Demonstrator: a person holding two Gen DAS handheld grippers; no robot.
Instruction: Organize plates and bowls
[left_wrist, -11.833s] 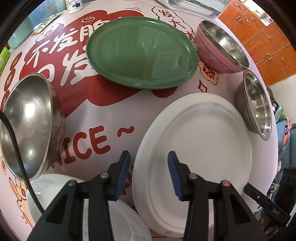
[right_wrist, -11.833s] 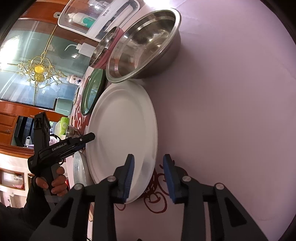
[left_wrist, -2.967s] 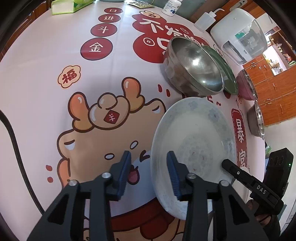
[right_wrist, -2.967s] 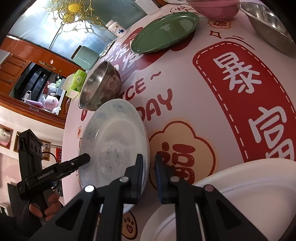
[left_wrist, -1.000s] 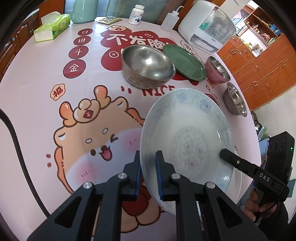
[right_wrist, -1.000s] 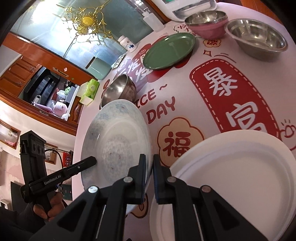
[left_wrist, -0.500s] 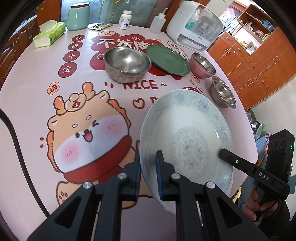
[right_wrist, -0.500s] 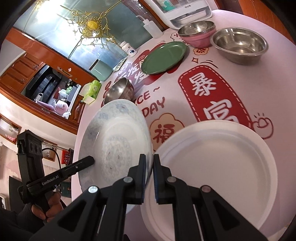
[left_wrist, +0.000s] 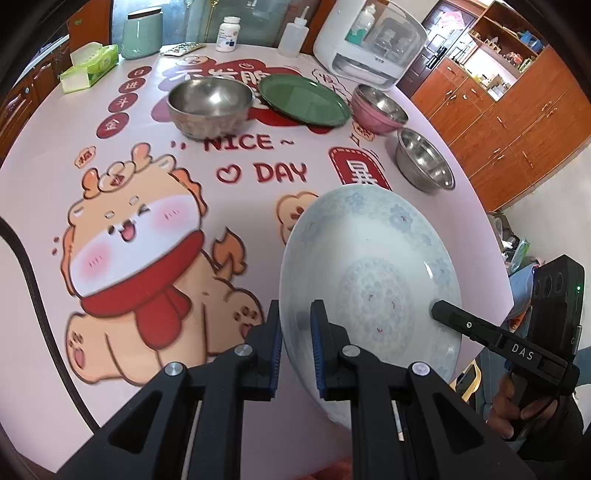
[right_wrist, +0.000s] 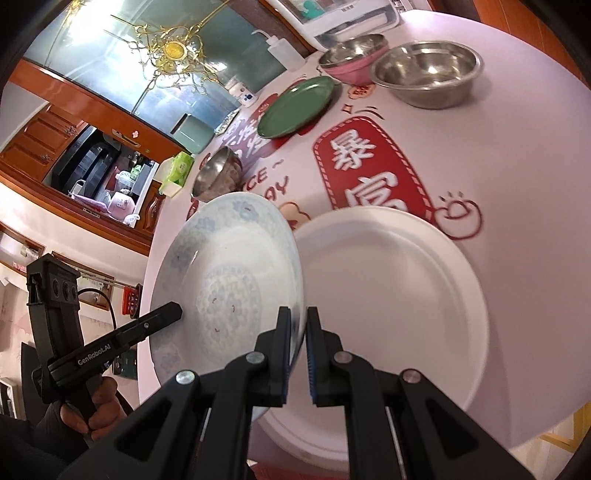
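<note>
I now have the blue-patterned plate (left_wrist: 369, 280) lifted clear of the tablecloth (left_wrist: 184, 192), clamped at opposite rims by my left gripper (left_wrist: 297, 345) and right gripper (right_wrist: 297, 349). Its right edge now overlaps the white plate (right_wrist: 399, 295) at lower right of the right wrist view.

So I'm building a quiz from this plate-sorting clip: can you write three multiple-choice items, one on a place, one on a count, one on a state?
1. Where is the white plate?
A. beside the held patterned plate, on the table edge
B. under the green plate
C. inside a steel bowl

2. How many grippers clamp the patterned plate?
A. none
B. one
C. two

3. The pink bowl is:
A. upside down
B. upright and empty
C. full of food

Answers:
1 A: the right wrist view shows it lying there.
2 C: the left gripper and right gripper each pinch opposite rims.
3 B: its bare steel inside faces up.
</note>
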